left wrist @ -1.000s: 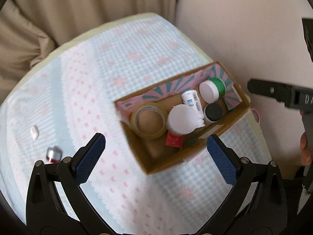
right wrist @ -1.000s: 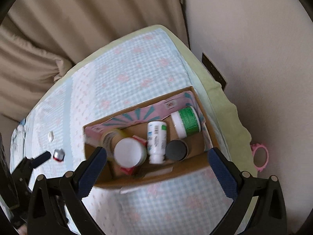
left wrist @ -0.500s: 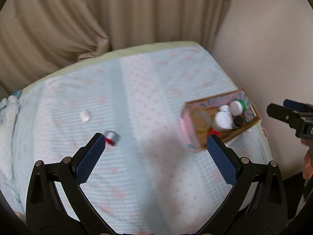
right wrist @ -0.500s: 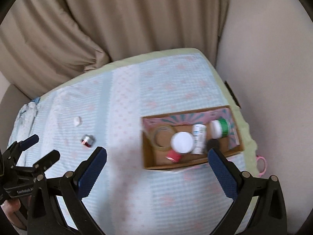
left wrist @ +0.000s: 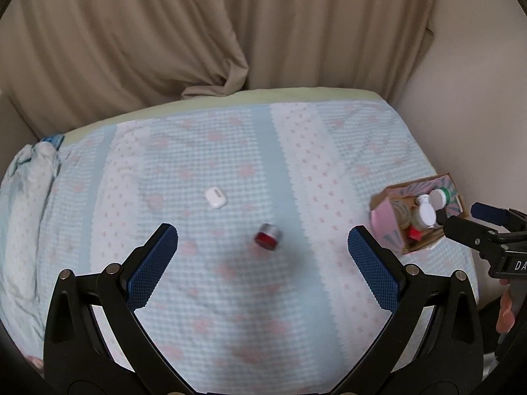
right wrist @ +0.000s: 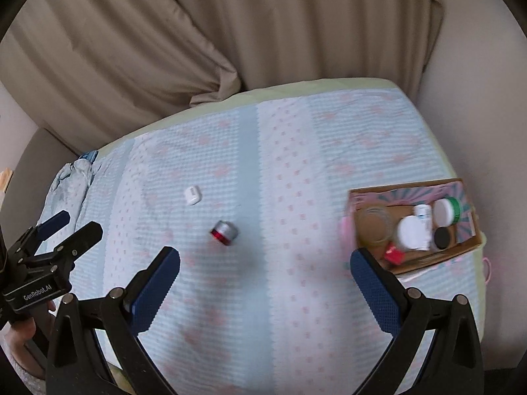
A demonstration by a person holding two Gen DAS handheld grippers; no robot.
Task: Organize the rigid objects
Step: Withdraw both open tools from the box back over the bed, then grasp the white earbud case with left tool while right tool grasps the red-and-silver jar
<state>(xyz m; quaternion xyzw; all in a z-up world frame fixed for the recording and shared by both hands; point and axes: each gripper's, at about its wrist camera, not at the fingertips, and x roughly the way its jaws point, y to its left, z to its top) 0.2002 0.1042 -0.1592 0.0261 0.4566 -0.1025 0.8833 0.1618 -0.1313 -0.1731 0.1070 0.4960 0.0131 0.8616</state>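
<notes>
Bed (left wrist: 296,296): covered by a blue-and-pink patterned blanket; it carries all items noted below.

Box (right wrist: 369,196): cardboard, open-topped, at 3 o'clock in both views, near the bed's right edge. Contents: a tape roll (right wrist: 374,227), a white-lidded jar (right wrist: 410,232), a white bottle (right wrist: 425,217) lying flat, a green tub (right wrist: 449,210), a black cap (right wrist: 443,237) and a red item (right wrist: 393,252). Judged: most of the sorting is done.

Outstanding: two items loose on the blanket, well apart from the box.

Can (left wrist: 268,237): small, silver with a red end, lying on its side near the centre of the left wrist view. Its short axis runs roughly from 1 to 7 o'clock, with the red end facing 7 o'clock, toward the camera.

Case (left wrist: 215,198): small, white, rounded, lying flat at 10 o'clock from the can. Long axis runs roughly 11 to 5 o'clock.

Left gripper (left wrist: 262,247): fingers spread wide, nothing between them, held above the blanket with the can in line between the tips.

Right gripper (right wrist: 265,268): likewise spread and unloaded, raised clear of the blanket.
</notes>
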